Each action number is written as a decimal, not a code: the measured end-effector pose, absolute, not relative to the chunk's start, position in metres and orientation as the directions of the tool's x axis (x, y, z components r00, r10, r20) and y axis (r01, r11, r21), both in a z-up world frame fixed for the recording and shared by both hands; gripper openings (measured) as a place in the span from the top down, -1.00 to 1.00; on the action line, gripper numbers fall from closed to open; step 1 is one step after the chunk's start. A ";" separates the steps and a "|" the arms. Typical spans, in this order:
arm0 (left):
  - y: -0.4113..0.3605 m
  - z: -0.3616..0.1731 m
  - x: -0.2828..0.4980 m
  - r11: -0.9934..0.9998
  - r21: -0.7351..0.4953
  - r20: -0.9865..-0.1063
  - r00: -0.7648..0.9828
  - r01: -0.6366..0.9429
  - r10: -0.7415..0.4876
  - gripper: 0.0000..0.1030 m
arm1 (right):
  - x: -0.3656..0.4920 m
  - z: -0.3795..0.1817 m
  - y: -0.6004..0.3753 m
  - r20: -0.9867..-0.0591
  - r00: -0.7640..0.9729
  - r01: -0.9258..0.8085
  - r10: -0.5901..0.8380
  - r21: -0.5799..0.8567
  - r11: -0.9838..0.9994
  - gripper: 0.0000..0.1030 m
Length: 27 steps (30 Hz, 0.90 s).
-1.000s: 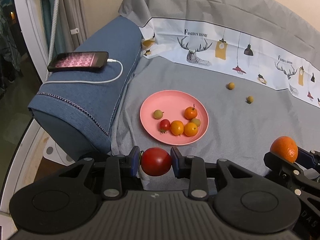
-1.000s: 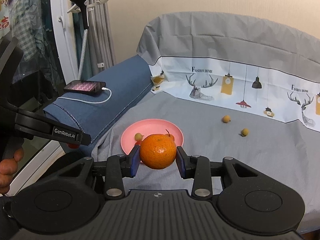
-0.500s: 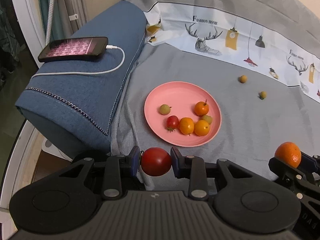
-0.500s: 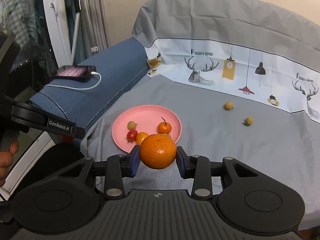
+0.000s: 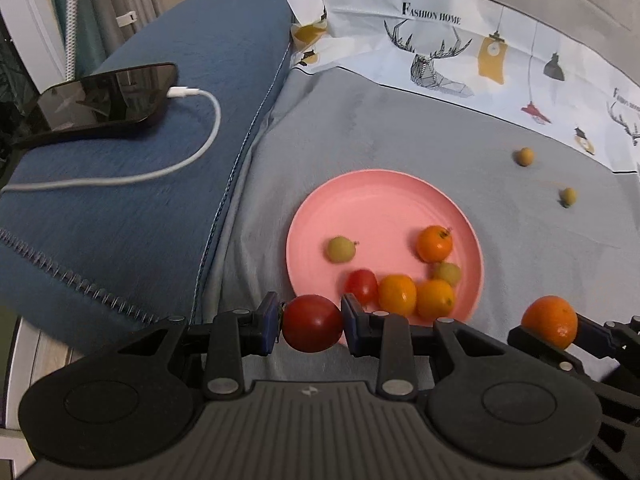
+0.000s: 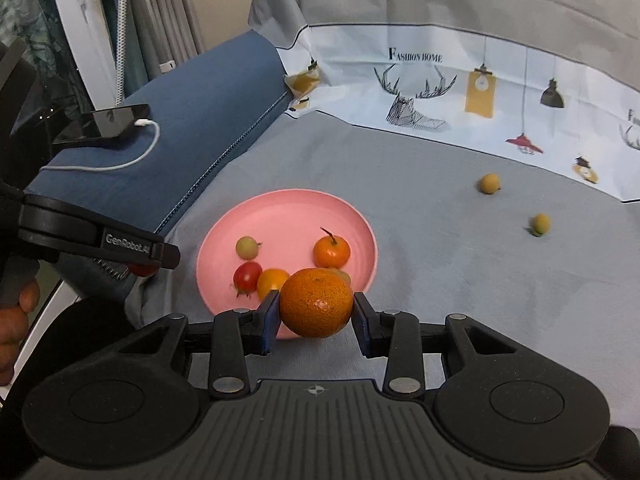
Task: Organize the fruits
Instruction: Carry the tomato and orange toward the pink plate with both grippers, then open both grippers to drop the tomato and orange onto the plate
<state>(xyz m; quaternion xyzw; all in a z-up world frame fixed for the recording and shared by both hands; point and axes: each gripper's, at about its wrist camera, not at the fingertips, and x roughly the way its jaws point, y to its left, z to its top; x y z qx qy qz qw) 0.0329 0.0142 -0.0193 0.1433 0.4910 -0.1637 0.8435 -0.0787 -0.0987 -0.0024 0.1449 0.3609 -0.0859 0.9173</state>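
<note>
My left gripper (image 5: 312, 328) is shut on a red tomato (image 5: 313, 323), held just over the near-left rim of the pink plate (image 5: 372, 204). My right gripper (image 6: 316, 316) is shut on an orange mandarin (image 6: 316, 302), hovering at the plate's (image 6: 288, 212) near edge; the mandarin (image 5: 550, 321) also shows at the lower right of the left wrist view. On the plate lie several small fruits: a green one (image 5: 341, 249), a red tomato (image 5: 362, 286), orange ones (image 5: 434, 243). Two small yellowish fruits (image 5: 524, 157) (image 5: 568, 197) lie loose on the grey cloth beyond the plate.
A blue sofa arm (image 5: 140, 184) rises at the left with a black phone (image 5: 100, 98) and its white charging cable (image 5: 200, 144) on it. The grey cover with a printed white band (image 5: 460, 52) runs up the backrest. A hand (image 6: 14, 312) grips the left tool's handle.
Both grippers have moved forward and down toward the plate, each keeping its fruit. The plate and its fruits now appear larger and closer. The phone screen now looks dark.
</note>
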 end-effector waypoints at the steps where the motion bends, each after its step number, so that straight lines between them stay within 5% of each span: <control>1: 0.011 -0.023 0.039 0.905 0.085 -0.877 0.463 0.416 -0.131 0.28 | -0.072 -0.005 -0.100 -0.691 0.722 0.261 -0.049 0.205 0.943 0.24; 17: -0.027 -0.081 0.105 0.890 0.139 -0.903 0.424 0.435 -0.066 0.28 | 0.014 -0.049 -0.105 -0.733 0.679 0.192 -0.051 0.110 0.975 0.23; 19: -0.028 -0.084 0.109 0.885 0.135 -0.908 0.413 0.446 -0.070 0.03 | 0.019 -0.051 -0.104 -0.733 0.679 0.178 -0.043 0.107 0.978 0.22; 21: -0.029 -0.084 0.111 0.886 0.132 -0.911 0.407 0.444 -0.068 -0.85 | 0.022 -0.048 -0.102 -0.714 0.699 0.160 -0.037 0.105 0.982 0.01; 24: -0.024 -0.076 0.108 0.897 0.181 -0.880 0.473 0.402 -0.035 -0.99 | 0.020 -0.040 -0.102 -0.691 0.715 0.185 -0.109 0.037 0.982 -0.51; 27: -0.017 -0.069 0.104 0.896 0.170 -0.892 0.451 0.411 -0.038 -0.99 | 0.007 -0.032 -0.111 -0.686 0.721 0.195 -0.097 0.066 0.979 -0.73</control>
